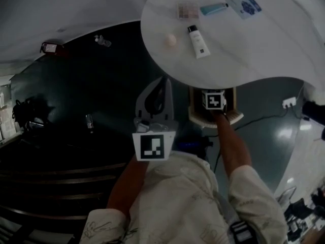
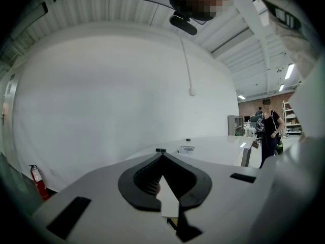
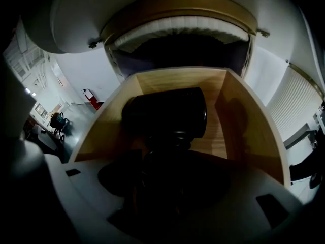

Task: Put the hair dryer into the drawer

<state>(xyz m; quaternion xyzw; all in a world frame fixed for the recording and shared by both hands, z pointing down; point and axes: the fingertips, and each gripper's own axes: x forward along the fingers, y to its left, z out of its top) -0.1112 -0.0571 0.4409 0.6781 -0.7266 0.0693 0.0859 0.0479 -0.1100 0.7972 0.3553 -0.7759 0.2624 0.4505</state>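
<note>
A white round table (image 1: 264, 50) stands over a dark floor (image 1: 101, 90), small toiletries (image 1: 199, 42) scattered on it, and a wooden drawer (image 3: 246, 121) stands pulled out under its near edge. The right gripper (image 3: 167, 154) reaches down into the drawer, jaws clamped on the handle of the black hair dryer (image 3: 165, 113). The dryer's barrel lies within the drawer walls, though whether it rests on the bottom I cannot tell. The left gripper (image 2: 161, 154) hovers left of the drawer, jaws together and empty. The placing step seems in hand. The next move calls for settling the dryer on the drawer bottom, then spreading the jaws and lifting clear without snagging it.
</note>
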